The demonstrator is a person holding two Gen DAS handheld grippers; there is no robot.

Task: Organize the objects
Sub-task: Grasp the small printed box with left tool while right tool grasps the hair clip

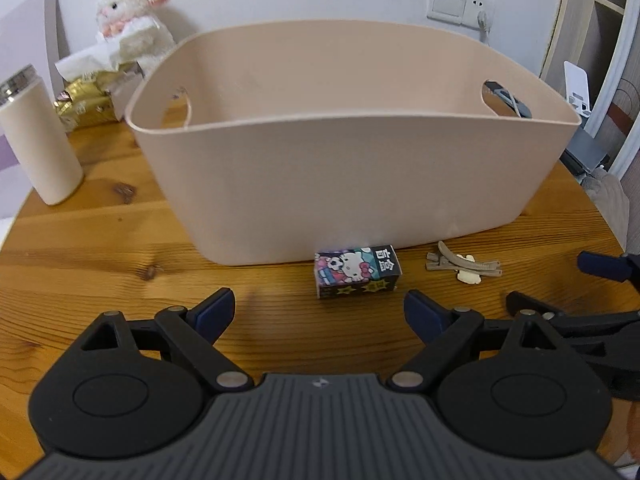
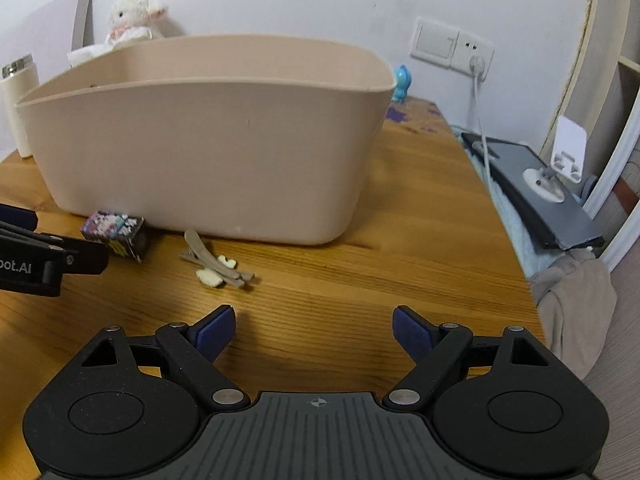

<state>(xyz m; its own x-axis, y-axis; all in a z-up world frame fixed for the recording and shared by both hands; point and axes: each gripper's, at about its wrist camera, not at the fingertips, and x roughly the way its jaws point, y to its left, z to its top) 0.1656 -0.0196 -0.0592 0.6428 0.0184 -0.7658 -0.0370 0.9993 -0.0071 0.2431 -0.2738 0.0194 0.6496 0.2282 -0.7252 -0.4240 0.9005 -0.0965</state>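
Note:
A large beige plastic basket [image 1: 360, 184] [image 2: 208, 152] stands on the wooden table [image 1: 100, 264]. In front of it lies a small cartoon-printed box [image 1: 356, 272] [image 2: 114, 234], and to its right a bundle of beige hair clips [image 1: 464, 266] [image 2: 218, 266]. My left gripper [image 1: 320, 314] is open, low over the table, just short of the box. My right gripper [image 2: 314, 328] is open too, hovering over bare wood to the right of the clips. Each gripper shows at the edge of the other's view.
A cream tumbler [image 1: 38, 140] stands left of the basket. Behind it are gold packets [image 1: 84, 100], tissue and a white plush toy [image 1: 132, 12]. A blue figurine [image 2: 400, 82] sits behind the basket's right end. The table edge [image 2: 508, 220] runs along the right, with a dark stand [image 2: 540, 188] beyond.

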